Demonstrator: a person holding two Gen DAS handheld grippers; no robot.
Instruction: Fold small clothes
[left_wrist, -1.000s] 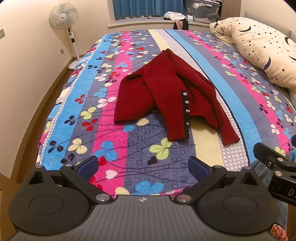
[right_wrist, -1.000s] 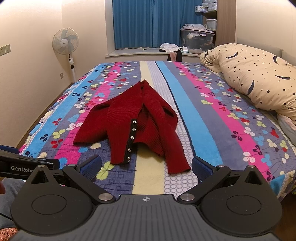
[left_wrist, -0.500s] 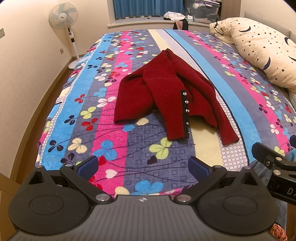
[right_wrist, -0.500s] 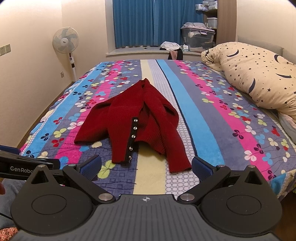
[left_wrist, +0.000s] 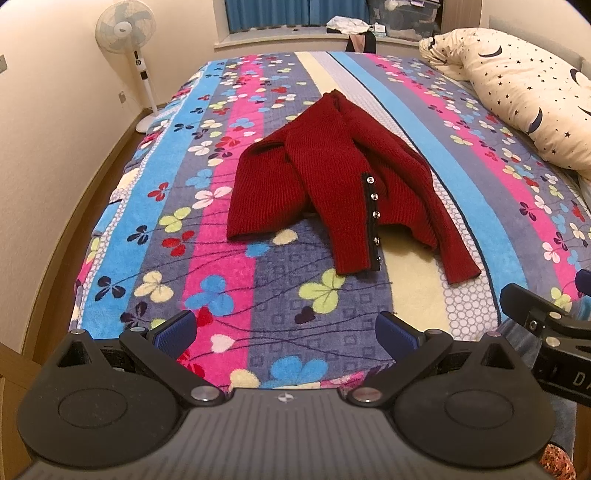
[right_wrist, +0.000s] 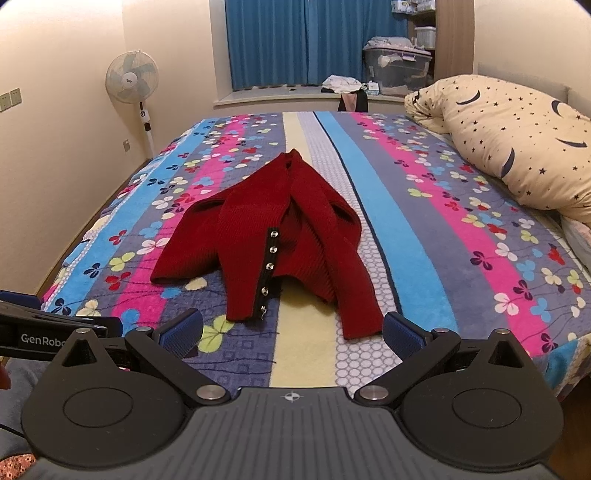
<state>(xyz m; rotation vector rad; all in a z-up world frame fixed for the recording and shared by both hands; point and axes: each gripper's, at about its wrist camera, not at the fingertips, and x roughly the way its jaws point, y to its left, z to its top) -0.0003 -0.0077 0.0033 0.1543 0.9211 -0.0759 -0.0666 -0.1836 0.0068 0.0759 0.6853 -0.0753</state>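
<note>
Awaiting first fold. Left gripper (left_wrist: 284, 328): spread wide, holding nothing, poised at the near bed edge. Dark red ribbed knit cardigan (left_wrist: 332, 184): lying rumpled mid-bed on the striped floral fleece blanket (left_wrist: 147, 221), sleeves splayed, unfolded. Right gripper (right_wrist: 293, 330): wide apart, empty, just short of the nearest sleeve.

"GenRob" reads on the left claw (right_wrist: 55, 338); "D" on the right claw (left_wrist: 565, 376).

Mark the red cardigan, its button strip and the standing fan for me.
red cardigan (right_wrist: 247, 236): right wrist view, on the ribbed front panel.
button strip (right_wrist: 269, 271): right wrist view, on the black placket, mid-row of buttons.
standing fan (right_wrist: 132, 76): right wrist view, on the round fan head by the wall.
</note>
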